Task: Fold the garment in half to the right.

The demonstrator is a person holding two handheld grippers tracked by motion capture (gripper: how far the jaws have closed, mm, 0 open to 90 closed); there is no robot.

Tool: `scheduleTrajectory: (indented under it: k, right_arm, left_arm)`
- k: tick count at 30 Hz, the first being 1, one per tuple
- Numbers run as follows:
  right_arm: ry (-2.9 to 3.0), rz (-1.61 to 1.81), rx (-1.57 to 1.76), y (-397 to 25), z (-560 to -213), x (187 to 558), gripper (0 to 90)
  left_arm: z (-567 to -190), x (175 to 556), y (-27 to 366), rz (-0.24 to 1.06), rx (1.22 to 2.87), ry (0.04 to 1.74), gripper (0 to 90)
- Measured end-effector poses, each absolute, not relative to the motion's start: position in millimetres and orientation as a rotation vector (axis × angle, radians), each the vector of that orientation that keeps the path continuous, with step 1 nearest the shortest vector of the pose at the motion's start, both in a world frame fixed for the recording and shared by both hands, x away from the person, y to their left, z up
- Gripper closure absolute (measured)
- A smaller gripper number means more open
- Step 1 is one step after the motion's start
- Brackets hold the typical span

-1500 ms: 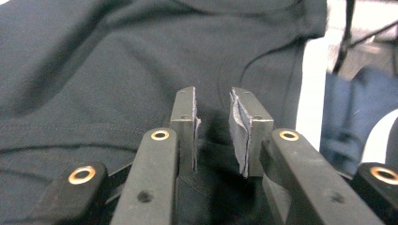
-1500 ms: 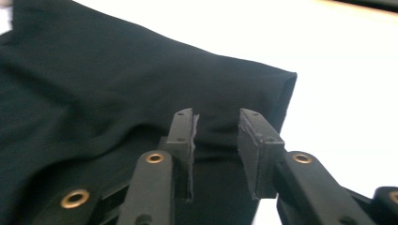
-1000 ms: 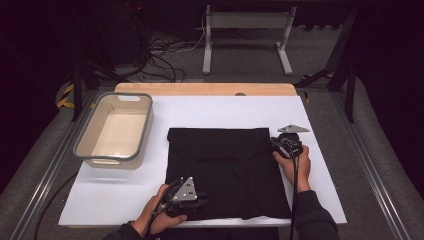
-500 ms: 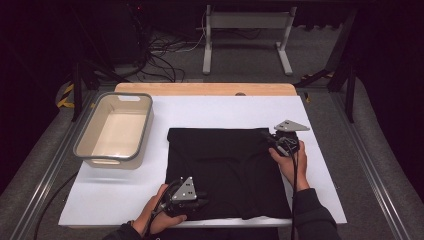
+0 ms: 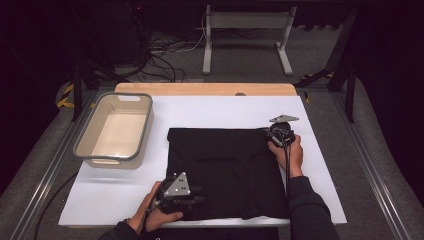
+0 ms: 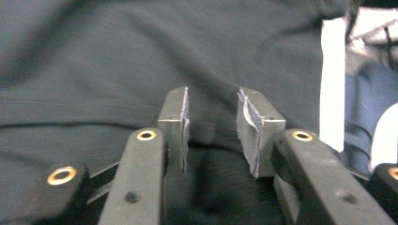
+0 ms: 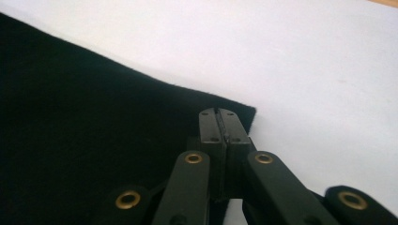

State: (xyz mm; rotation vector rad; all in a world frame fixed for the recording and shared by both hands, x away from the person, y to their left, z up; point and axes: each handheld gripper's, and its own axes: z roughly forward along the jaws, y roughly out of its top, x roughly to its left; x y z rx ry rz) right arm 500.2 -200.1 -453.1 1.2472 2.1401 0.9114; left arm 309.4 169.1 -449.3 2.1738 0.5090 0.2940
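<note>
A black cloth [image 5: 225, 170] is pinched at its far corner by the right gripper [image 7: 220, 115] (jaws closed), while the left gripper [image 6: 213, 126] is held open over the near edge.

Light falls from above onto the white table [image 5: 225, 112], which shows bright and evenly lit, while the room beyond its far edge sinks into darkness. The black cloth [image 5: 225, 170] swallows detail in the high view. The left gripper view is soft and blurred, its white strip overexposed; the right gripper view is sharper, with cloth nearly featureless.
</note>
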Motion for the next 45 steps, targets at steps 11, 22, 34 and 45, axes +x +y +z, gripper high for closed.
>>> scheduleTrajectory:
  k: [11,22,34,45]
  right_arm:
    - [2.132,0.867,1.211,-195.7,-453.7,501.2,89.1]
    - [2.111,1.0,1.239,-203.2,-449.5,502.8,56.1]
    - [2.24,1.022,1.262,-203.3,-452.7,520.2,59.6]
    - [2.187,0.946,1.245,-215.8,-441.2,511.0,85.4]
  left_arm:
    - [-441.9,360.1,202.2,0.634,2.095,0.84,51.5]
    - [-427.0,407.9,176.7,0.665,2.058,0.894,39.5]
    - [-437.4,445.5,182.9,0.601,2.007,1.03,24.3]
    - [-439.5,467.7,181.2,0.611,2.058,1.086,21.1]
